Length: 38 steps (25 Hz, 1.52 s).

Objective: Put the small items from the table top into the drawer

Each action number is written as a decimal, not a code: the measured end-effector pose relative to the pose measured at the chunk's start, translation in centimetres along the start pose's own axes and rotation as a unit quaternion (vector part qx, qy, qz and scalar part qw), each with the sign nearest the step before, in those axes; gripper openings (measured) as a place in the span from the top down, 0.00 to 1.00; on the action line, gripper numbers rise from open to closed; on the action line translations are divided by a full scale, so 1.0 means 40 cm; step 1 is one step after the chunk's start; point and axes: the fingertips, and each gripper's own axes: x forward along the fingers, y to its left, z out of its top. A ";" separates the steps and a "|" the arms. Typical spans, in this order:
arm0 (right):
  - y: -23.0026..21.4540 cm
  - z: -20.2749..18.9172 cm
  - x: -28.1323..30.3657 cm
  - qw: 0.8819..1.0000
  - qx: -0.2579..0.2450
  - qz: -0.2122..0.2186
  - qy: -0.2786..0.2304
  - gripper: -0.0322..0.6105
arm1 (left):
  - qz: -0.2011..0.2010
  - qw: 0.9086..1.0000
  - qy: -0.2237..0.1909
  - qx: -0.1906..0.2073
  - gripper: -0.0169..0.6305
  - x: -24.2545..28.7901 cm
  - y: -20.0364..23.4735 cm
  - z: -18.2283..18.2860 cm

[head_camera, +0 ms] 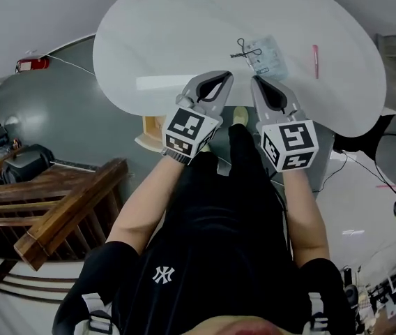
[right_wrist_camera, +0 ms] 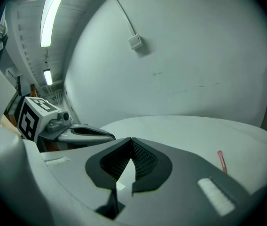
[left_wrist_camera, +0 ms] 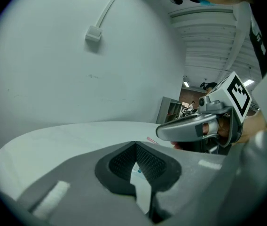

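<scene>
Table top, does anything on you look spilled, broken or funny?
Nothing stands out. The white table holds only a clear packet, a small black wiry item touching the packet's corner, and a pink pen lying apart to the right. All lie flat, well inside the edge, with no spill or visible damage.

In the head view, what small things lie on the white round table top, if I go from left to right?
small black clip-like wire item → flat clear plastic packet → thin red pen
</scene>
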 end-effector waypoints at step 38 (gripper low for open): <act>-0.134 -0.214 0.271 0.992 -0.053 0.011 0.117 0.89 | 0.014 0.973 0.126 0.192 0.91 0.276 0.173 -0.275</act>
